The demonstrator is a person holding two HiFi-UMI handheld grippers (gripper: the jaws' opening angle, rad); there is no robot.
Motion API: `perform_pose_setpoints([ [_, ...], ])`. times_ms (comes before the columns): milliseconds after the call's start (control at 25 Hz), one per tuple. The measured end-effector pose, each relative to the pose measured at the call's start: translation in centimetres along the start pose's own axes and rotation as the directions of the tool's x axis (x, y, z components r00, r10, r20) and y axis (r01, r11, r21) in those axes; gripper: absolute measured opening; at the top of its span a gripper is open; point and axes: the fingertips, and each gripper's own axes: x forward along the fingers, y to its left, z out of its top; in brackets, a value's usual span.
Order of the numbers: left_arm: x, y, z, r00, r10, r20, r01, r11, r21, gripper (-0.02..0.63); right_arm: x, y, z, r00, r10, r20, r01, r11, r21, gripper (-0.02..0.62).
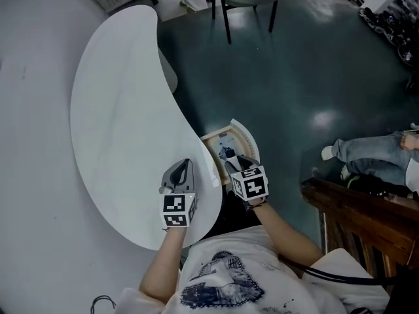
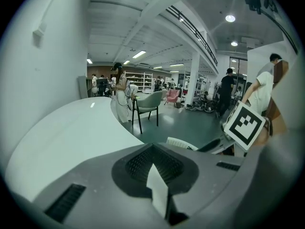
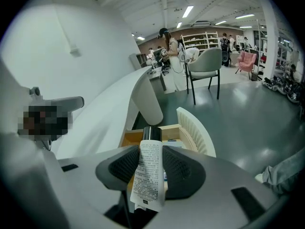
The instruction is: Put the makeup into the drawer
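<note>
A: Where was the tube?

B: In the right gripper. Its fingers were clamped on the tube's body from both sides. The black cap pointed forward and the flat crimped tail pointed back toward the camera.

A: How did you expect it to handle?

B: It looked light and soft. It was a white plastic squeeze tube covered in small print, so I judged the walls would give under pressure and the skin might be a little slick. Squeezing hard near the cap could push product out, and the crimped tail was too thin for the pads to seat on. The middle of the body, where the fingers sat, seemed the right place to hold it. It didn't look fragile, so a short drop should do no harm.

A: And the drawer?

B: It stood pulled out from under the table's near right edge, right beyond the cap. Its ribbed white front curved outward, and some things already lay inside.

A: What about the left gripper?

B: Its fingers were closed, and it hung above the table's near end. A thin pale slip showed at their seam, but I couldn't tell what it was.
</note>
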Motion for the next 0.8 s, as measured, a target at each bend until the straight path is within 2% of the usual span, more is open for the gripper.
perform_pose_setpoints([
  [400,4.1,1.0,0.4,0.999,0.027,-0.040,-0.027,1.000,-0.011,0.046,4.6,-2.7,0.8,0.999,0.019,-0.051,-0.017,0.999,0.030,0.173],
  [800,6.3,2.5,0.0,0.997,0.046,-0.054,-0.047,0.999,-0.018,0.046,9.5,-3.4,-0.5,0.994,0.030,-0.100,-0.025,0.998,0.057,0.173],
])
